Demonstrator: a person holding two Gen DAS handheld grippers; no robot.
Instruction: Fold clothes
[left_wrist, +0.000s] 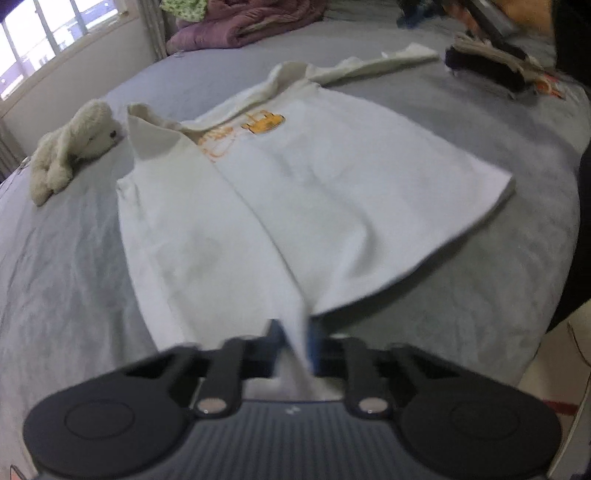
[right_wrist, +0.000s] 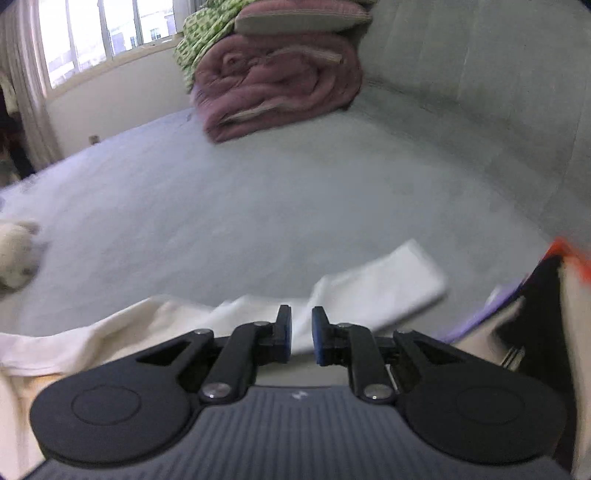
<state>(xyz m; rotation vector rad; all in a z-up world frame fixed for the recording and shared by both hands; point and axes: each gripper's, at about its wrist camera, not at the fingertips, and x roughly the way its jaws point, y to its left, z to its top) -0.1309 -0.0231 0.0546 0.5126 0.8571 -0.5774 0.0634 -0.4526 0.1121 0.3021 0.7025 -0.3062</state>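
Observation:
A white shirt (left_wrist: 314, 177) with an orange print lies spread on the grey bed (left_wrist: 461, 266). Its left side is folded over the middle, and one sleeve (left_wrist: 388, 61) stretches out at the far end. My left gripper (left_wrist: 299, 347) is shut on the shirt's near hem, and the cloth hides most of both fingers. In the right wrist view my right gripper (right_wrist: 301, 332) hovers over the shirt (right_wrist: 110, 332) near its sleeve (right_wrist: 388, 284). Its jaws stand slightly apart with nothing pinched between them.
A cream plush toy (left_wrist: 74, 147) lies left of the shirt. A rolled purple quilt (right_wrist: 277, 81) with green patterned cloth sits at the head of the bed by the window. A dark pile of clothes (left_wrist: 495, 66) lies at the far right. The bed's edge (left_wrist: 524, 350) is near right.

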